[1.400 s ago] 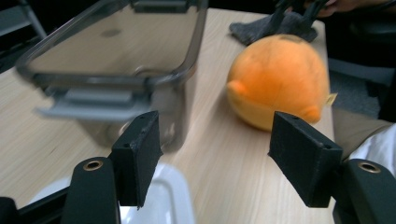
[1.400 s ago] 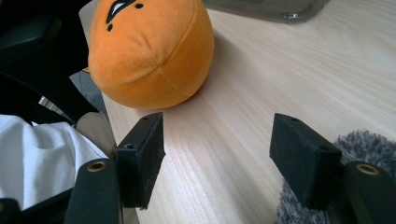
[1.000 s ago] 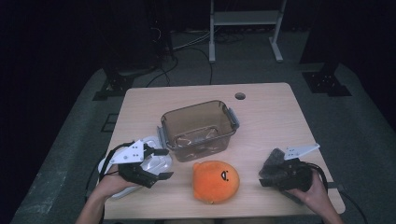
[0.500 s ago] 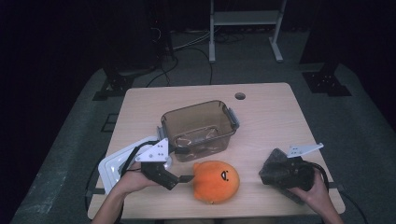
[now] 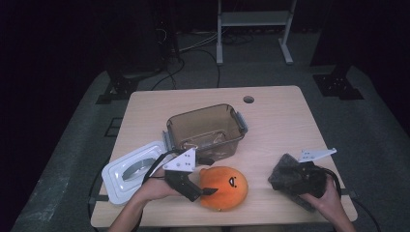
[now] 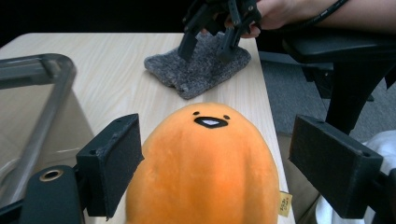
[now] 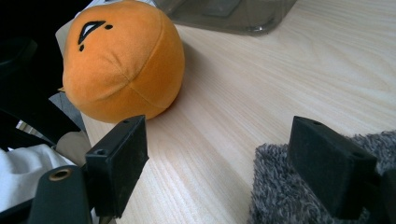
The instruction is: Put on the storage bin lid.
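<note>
The orange plush toy (image 5: 223,188) lies on the table just in front of the clear plastic container (image 5: 205,129), not yet lifted. Left of the container rests its white lid (image 5: 126,171). The left gripper (image 5: 207,191) straddles the plush, jaws spread, unclosed. Right of the container, the right gripper (image 5: 285,175) hovers agape over a grey cloth (image 5: 283,178).

Dark room, grey floor (image 5: 72,159), wooden table (image 5: 283,123)

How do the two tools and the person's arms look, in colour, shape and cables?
Both the left tool and the right tool are black, with two flat, block-like jaws. Each carries a pale three-cornered plate on top and trails a black cable. The forearms are bare, with no sleeves.
</note>
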`<state>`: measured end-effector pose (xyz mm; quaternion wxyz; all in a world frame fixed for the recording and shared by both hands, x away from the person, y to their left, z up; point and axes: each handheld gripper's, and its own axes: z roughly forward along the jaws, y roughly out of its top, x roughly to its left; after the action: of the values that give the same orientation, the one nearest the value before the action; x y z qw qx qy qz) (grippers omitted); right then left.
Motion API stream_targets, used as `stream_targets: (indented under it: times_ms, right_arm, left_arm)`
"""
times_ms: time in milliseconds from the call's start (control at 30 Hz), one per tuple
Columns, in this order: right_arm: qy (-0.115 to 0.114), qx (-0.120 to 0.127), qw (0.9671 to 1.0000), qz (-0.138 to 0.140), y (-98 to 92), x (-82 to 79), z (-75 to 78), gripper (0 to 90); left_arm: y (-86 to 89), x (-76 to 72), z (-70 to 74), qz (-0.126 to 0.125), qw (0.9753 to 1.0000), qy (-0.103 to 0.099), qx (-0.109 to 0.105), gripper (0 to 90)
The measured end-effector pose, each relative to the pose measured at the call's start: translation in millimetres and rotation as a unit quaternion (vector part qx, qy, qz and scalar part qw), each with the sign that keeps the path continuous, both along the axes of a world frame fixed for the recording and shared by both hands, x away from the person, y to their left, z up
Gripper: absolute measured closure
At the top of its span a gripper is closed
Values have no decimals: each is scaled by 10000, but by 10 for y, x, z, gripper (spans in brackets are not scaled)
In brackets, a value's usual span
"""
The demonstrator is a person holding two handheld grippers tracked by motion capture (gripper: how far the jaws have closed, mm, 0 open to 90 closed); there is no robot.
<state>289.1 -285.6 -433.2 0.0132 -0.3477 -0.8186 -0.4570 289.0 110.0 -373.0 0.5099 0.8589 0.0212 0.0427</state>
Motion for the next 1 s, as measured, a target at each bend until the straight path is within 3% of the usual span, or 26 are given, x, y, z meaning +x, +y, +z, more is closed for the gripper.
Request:
stream_targets:
  times_ms: [100, 367, 667, 1000]
  right_arm:
    - [-2, 13, 10000, -8, -7, -2, 4, 188]
    - [-25, -6, 10000, -46, -19, -2, 3, 187]
    - [3, -31, 10000, -40, -11, 0, 0, 186]
    - [-18, -21, 10000, -36, -19, 1, 3, 186]
  left_arm:
    - [-81, 24, -72, -118, 9999, 44, -2, 181]
    - [-175, 79, -193, -110, 9999, 100, 70, 221]
    - [-264, 111, -288, -109, 9997, 138, 193, 239]
    - [-278, 122, -333, -182, 9995, 109, 240, 318]
